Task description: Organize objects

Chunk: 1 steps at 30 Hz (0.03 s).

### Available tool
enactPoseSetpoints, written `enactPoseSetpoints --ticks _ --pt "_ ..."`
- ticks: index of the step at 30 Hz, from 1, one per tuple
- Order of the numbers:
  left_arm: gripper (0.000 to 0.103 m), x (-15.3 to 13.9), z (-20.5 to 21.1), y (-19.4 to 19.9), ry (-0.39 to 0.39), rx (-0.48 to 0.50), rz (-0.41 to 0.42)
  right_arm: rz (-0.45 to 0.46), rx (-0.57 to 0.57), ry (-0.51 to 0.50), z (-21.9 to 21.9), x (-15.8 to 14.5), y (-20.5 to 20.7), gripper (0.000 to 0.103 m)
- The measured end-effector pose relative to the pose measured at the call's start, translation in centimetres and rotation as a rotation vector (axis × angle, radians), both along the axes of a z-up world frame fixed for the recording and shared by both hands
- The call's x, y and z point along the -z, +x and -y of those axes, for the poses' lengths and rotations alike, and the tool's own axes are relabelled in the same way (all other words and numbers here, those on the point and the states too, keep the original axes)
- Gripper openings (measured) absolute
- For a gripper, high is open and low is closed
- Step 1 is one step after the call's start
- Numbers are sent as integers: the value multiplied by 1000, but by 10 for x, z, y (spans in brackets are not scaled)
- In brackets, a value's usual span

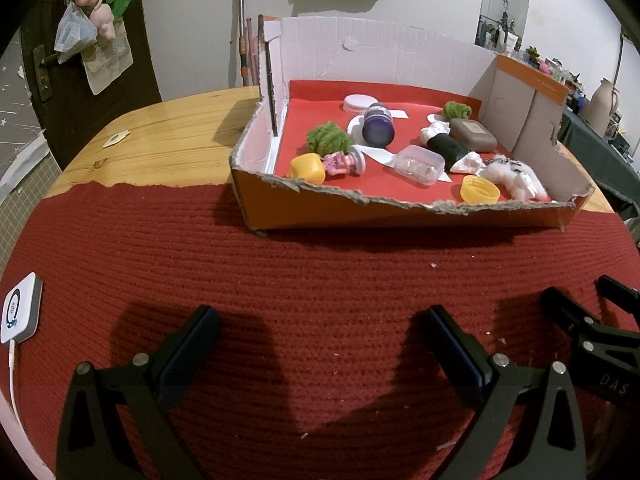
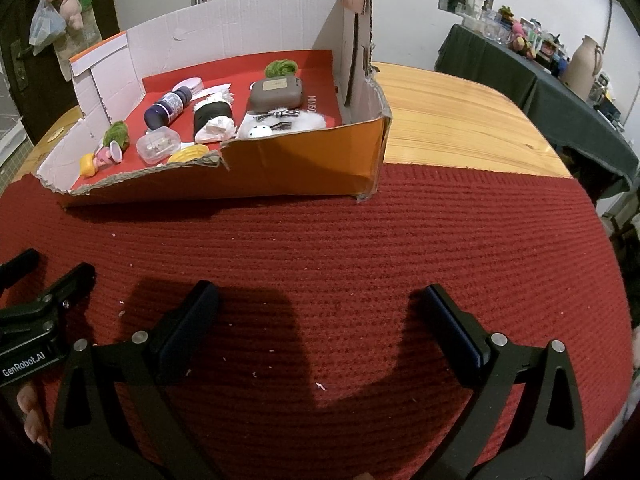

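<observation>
Both my grippers sit low over the red mat (image 1: 320,264), side by side and pointed at the box (image 1: 400,210). Left gripper (image 1: 320,332): jaws spread wide, nothing between them. Right gripper (image 2: 320,312): the same, jaws apart and empty. I judge this a resting or standby pose, well apart from the goods, since neither reaches over the box's torn front wall.

The mat covers the near part of the wooden counter (image 1: 168,120); the box stands at the mat's far edge. Apart from small crumbs, nothing lies loose on the mat itself.

Box contents, on its red floor:
- purple bottle (image 1: 378,124), lying on its side
- white lid (image 1: 357,103), near the back
- two green tufts (image 1: 326,138)
- yellow cap (image 1: 480,193), at the front
- clear case (image 1: 419,165)
- brown case (image 1: 472,134)
- black roll with white ends (image 1: 446,146)
- white fluff (image 1: 512,178)
- small pink and yellow toy (image 1: 320,165)

Every item is already inside the box, though in no evident order. This fits either goods gathered in, or goods awaiting sorting out
</observation>
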<state>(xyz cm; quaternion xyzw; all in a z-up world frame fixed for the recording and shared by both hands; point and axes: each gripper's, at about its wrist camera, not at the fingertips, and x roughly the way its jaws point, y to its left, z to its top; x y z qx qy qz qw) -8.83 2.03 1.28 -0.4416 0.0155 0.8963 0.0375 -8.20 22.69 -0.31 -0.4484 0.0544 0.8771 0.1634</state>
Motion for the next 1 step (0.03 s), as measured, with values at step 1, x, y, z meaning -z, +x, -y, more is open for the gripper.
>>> enactPoseSetpoints --ticks 1 --pt "103 0 0 0 0 0 0 0 0 0 0 0 0 103"
